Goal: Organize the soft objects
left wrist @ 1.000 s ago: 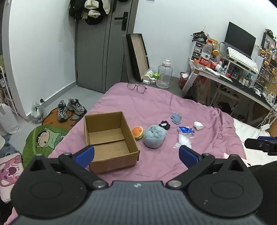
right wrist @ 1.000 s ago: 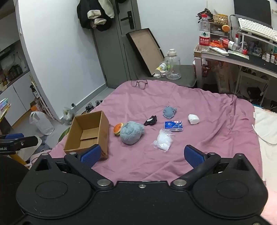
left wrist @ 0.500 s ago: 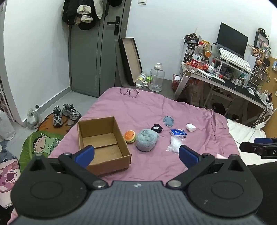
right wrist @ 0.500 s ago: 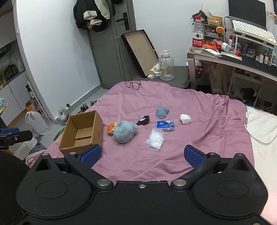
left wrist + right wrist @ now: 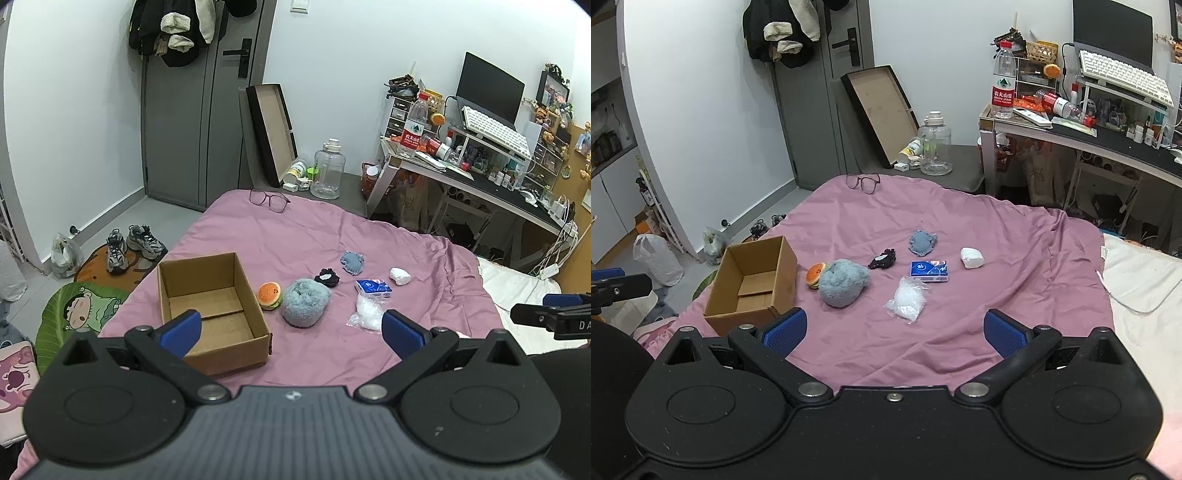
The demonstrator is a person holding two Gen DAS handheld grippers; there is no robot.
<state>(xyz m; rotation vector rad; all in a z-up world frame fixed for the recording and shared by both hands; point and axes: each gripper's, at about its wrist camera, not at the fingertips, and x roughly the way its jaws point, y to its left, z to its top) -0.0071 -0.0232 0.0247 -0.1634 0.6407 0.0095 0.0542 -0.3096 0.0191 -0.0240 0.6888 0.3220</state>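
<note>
An open, empty cardboard box [image 5: 210,306] [image 5: 753,280] sits on the pink bedspread at the left. Right of it lie a burger plush [image 5: 270,295] [image 5: 815,275], a fluffy blue-grey ball [image 5: 305,307] [image 5: 843,282], a black scrunchie [image 5: 327,277] [image 5: 882,259], a small blue-grey plush [image 5: 352,262] [image 5: 922,242], a blue tissue pack [image 5: 373,288] [image 5: 929,270], a clear plastic bag [image 5: 367,312] [image 5: 908,303] and a white soft lump [image 5: 400,276] [image 5: 972,257]. My left gripper [image 5: 291,332] and right gripper [image 5: 894,332] are both open and empty, held above the near bed edge.
Glasses [image 5: 269,199] lie at the far end of the bed. A desk [image 5: 472,177] with clutter stands at the right. Shoes [image 5: 133,243] and floor mats lie left of the bed. A white cover [image 5: 1145,295] lies at the right.
Both grippers have pulled back and up from the bed, so the box and objects look smaller and farther. Nothing on the bed moved.
</note>
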